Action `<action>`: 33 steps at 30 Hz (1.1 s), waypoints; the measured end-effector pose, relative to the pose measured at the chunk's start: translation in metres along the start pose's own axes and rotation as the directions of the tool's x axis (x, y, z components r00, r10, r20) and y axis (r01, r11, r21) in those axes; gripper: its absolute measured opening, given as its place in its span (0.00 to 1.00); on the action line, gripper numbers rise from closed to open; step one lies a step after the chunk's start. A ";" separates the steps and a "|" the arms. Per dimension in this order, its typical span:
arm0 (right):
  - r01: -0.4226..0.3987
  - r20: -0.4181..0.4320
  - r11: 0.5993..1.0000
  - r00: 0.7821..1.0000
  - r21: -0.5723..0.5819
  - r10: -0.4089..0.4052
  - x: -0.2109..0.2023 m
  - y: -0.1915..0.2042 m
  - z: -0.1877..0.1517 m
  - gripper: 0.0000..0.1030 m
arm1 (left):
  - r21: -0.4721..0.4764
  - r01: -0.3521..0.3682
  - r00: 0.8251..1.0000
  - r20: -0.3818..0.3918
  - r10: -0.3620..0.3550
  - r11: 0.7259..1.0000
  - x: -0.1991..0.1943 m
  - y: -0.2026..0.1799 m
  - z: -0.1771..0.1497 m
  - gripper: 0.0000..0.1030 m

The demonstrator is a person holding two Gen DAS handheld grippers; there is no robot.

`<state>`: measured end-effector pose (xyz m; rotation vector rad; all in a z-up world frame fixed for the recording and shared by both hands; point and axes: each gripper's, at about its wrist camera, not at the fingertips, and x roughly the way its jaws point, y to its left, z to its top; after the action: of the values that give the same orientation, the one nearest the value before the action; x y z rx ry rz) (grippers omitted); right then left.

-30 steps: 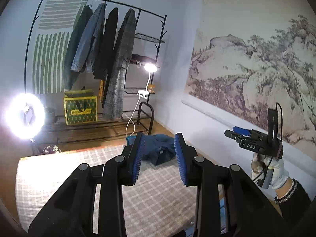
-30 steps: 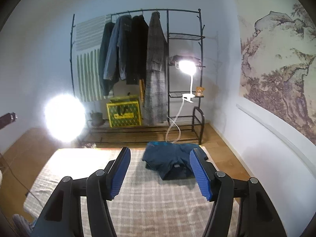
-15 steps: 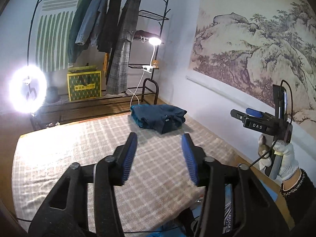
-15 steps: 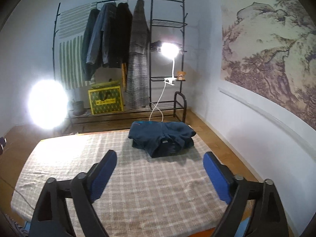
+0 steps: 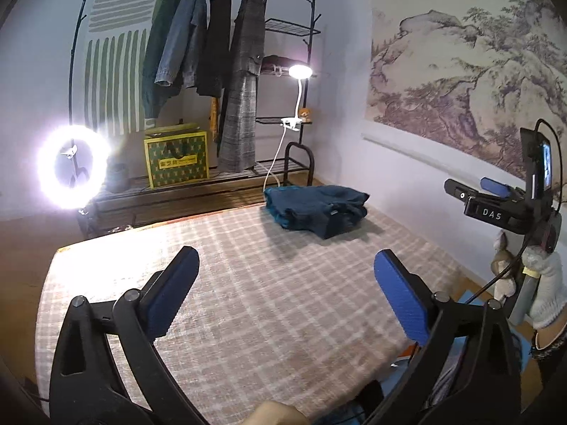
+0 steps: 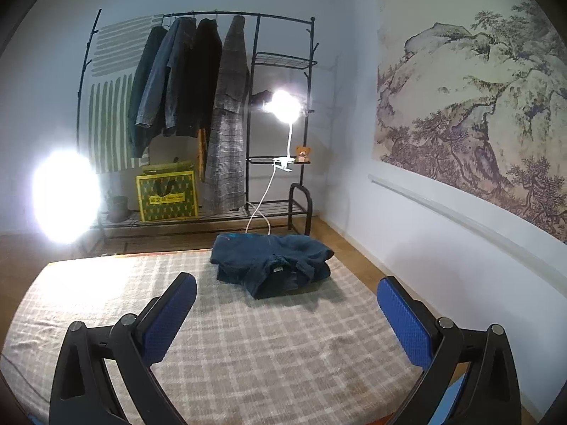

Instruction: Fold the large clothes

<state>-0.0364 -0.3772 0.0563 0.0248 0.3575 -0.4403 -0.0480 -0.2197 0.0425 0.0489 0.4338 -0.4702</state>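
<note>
Both grippers, left (image 5: pixel 286 285) and right (image 6: pixel 286 310), have just been opening and are now gaping wide, holding nothing. The folded garment (image 6: pixel 273 265) is lying at the mat's (image 6: pixel 248 354) far edge, suggesting that fold is done.

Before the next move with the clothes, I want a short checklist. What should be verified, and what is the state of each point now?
1. Left gripper empty: ok, its jaws have just been opening and nothing is between them.
2. Right gripper empty: ok, jaws have just been opening, nothing between them.
3. Dark blue garment already folded: ok, it lies as a compact bundle at the far edge of the checked cloth.
4. Cloth in front of the grippers free for a new garment: ok, bare.
5. Next garment to fold in reach: cannot tell; only coats hanging on the rack are visible.
</note>
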 end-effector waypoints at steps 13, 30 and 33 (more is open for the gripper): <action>0.019 -0.011 0.999 1.000 0.028 -0.019 0.053 0.017 -0.025 1.00 | 0.042 -0.133 0.987 -0.090 0.137 0.990 0.057 0.007 -0.029 1.00; 0.011 -0.110 0.996 0.994 0.092 0.000 0.088 0.015 -0.050 1.00 | 0.006 -0.178 0.970 -0.166 0.177 0.984 0.081 0.022 -0.038 1.00; 0.013 -0.110 0.996 0.994 0.094 -0.002 0.088 0.016 -0.051 1.00 | 0.003 -0.185 0.970 -0.157 0.184 0.983 0.077 0.022 -0.038 1.00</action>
<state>0.0278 -0.3936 -0.0222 0.1401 0.4453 -0.4639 0.0088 -0.2280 -0.0250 0.1145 0.5805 -0.2811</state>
